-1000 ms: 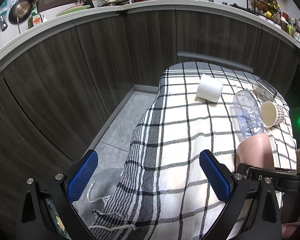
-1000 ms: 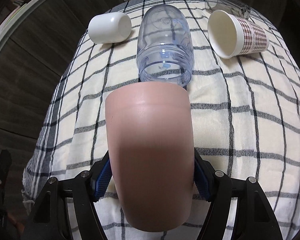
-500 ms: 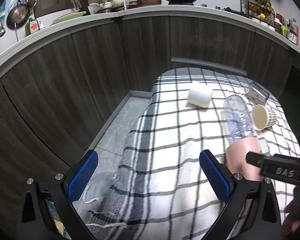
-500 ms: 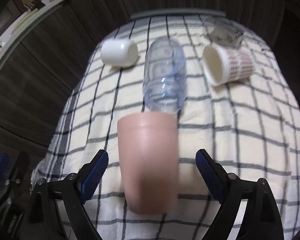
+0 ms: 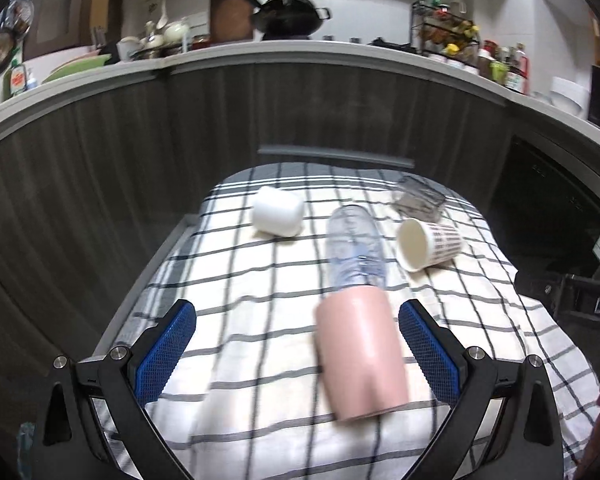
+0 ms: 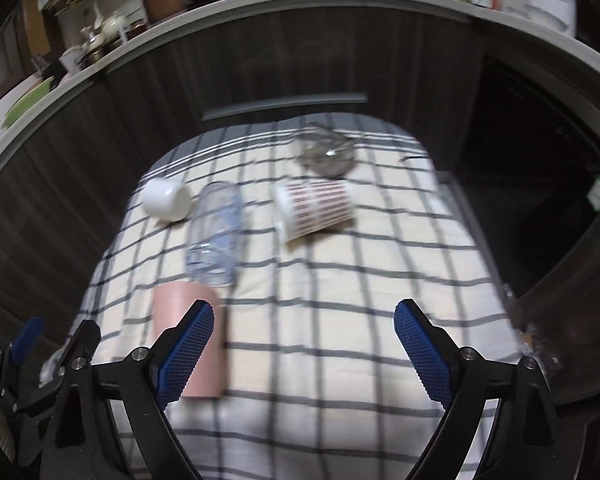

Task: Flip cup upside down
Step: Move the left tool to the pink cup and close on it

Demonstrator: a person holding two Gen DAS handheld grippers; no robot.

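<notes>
A pink cup (image 5: 360, 354) stands upside down on the checked cloth (image 5: 240, 280), base up, between the open fingers of my left gripper (image 5: 298, 350) and close to its right pad. In the right wrist view the pink cup (image 6: 184, 320) sits at the lower left, partly hidden behind the left finger of my right gripper (image 6: 304, 350), which is open and empty above the cloth (image 6: 340, 280). Part of the left gripper shows at the far left edge of that view.
A clear plastic cup (image 5: 356, 250) lies on its side just behind the pink cup. A white cup (image 5: 278, 216), a patterned paper cup (image 5: 428, 242) and a clear glass (image 5: 418, 200) also lie on the cloth. Dark cabinets (image 5: 300, 112) stand behind the table.
My right gripper opened, let go of the pink cup and drew back to the right. My left gripper swung right, so the cup now stands between its fingers.
</notes>
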